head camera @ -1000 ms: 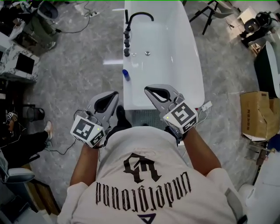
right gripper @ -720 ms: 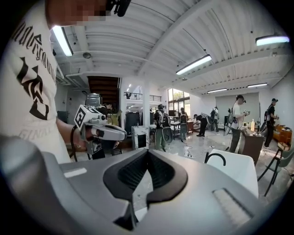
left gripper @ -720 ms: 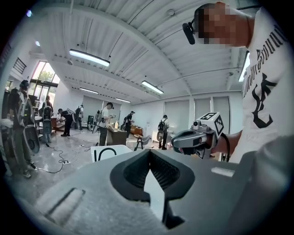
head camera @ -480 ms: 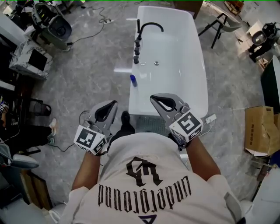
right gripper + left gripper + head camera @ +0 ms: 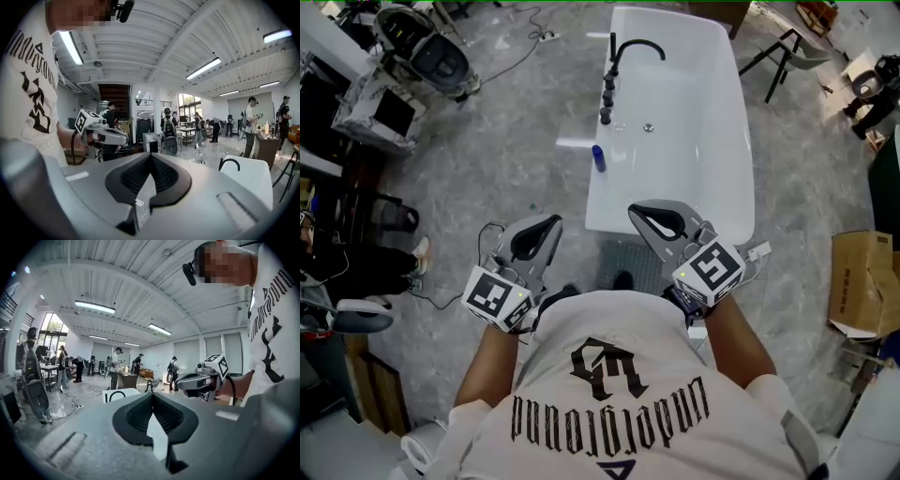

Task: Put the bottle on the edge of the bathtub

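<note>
Bright, even white light from ceiling strips and windows; shadows fall soft on the floor. Gripper views bulge fisheye-fashion with black corners; head view is sharp

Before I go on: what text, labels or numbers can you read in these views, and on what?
"Underground": gothic print on the person's shirt, upside down in the head view.
Cardboard box: print too small to read.
Blue bottle: no label legible.
Left tool and right tool cubes: marker patterns only, no words.
</note>
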A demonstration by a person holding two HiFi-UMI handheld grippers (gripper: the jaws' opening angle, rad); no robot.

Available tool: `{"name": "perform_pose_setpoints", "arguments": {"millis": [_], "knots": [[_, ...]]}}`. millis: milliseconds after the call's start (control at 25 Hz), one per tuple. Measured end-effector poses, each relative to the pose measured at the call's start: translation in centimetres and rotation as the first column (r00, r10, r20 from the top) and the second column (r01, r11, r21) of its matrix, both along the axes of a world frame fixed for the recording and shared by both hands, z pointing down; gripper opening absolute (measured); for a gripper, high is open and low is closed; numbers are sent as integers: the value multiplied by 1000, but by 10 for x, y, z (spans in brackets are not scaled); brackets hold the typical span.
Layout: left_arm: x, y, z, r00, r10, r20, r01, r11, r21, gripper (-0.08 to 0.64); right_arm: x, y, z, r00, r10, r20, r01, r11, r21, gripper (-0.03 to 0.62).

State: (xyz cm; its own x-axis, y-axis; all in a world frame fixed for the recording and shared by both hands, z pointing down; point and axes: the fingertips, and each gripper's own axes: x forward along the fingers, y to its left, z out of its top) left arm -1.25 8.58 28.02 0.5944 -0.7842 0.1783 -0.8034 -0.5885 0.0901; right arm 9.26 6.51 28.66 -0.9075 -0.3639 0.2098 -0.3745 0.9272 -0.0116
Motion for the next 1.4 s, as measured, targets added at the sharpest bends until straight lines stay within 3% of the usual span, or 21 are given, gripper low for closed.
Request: {"name": "perform_pose_setpoints", "arguments": {"millis": [280, 800, 1120, 1400], "knots": [[-27, 30, -14, 999, 49, 0, -49, 999, 19, 8, -24, 35, -9, 999, 36, -6, -36, 999, 11, 2], [-106, 138, -27, 991, 127, -38, -125, 991, 50, 8, -98, 143, -24, 991, 135, -13, -134, 989, 55, 2], [-124, 187, -10, 980, 180, -83, -178, 984, 26, 8, -99, 208, -14, 973, 226, -52, -224, 974, 37, 2], [-95, 223, -9, 977, 189, -95, -187, 982, 27, 8, -80, 240, -11, 977, 206, -59, -204, 978, 38, 2]]}}
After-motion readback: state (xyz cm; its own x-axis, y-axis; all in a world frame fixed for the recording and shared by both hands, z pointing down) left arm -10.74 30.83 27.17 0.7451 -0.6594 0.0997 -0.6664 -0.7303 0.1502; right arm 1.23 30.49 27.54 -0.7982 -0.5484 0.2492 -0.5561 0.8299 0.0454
